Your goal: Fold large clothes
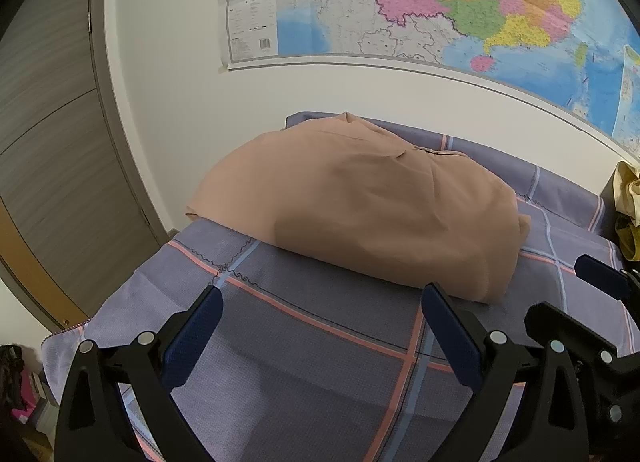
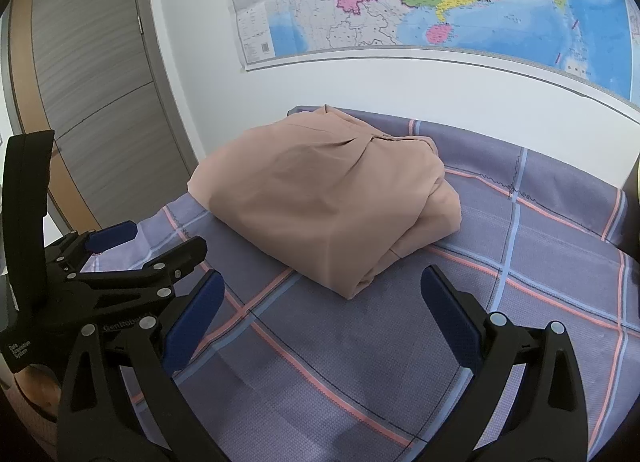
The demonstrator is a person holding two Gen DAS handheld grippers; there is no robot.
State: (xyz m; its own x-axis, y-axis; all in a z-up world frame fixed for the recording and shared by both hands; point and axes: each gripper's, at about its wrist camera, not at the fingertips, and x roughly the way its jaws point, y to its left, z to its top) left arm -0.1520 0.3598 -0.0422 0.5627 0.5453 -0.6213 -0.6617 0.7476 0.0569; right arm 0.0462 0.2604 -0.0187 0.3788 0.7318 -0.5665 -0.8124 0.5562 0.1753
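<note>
Blue pads of the left gripper (image 1: 320, 322) stand wide apart at the bottom of the left wrist view, with nothing between them, only the checked purple sheet (image 1: 280, 342) below. On the right wrist view the right gripper (image 2: 322, 310) is the same: its jaws are spread and they hold nothing.

Ahead of both grippers lies the peach garment (image 1: 360, 205), already a thick folded bundle, resting on the sheet near the white wall (image 1: 180, 101) under the big map (image 1: 440, 1). Its long axis runs from the far left, by the wall, toward the near right. Neither gripper touches it.

From the left gripper the near right corner of the bundle is just beyond the right pad, so this corner is close. From the right gripper the near corner (image 2: 352, 290) points almost to the middle of the open jaws, a little to the left. I judge both are about equally near, and any coming grasp must go forward to this near edge.
</note>
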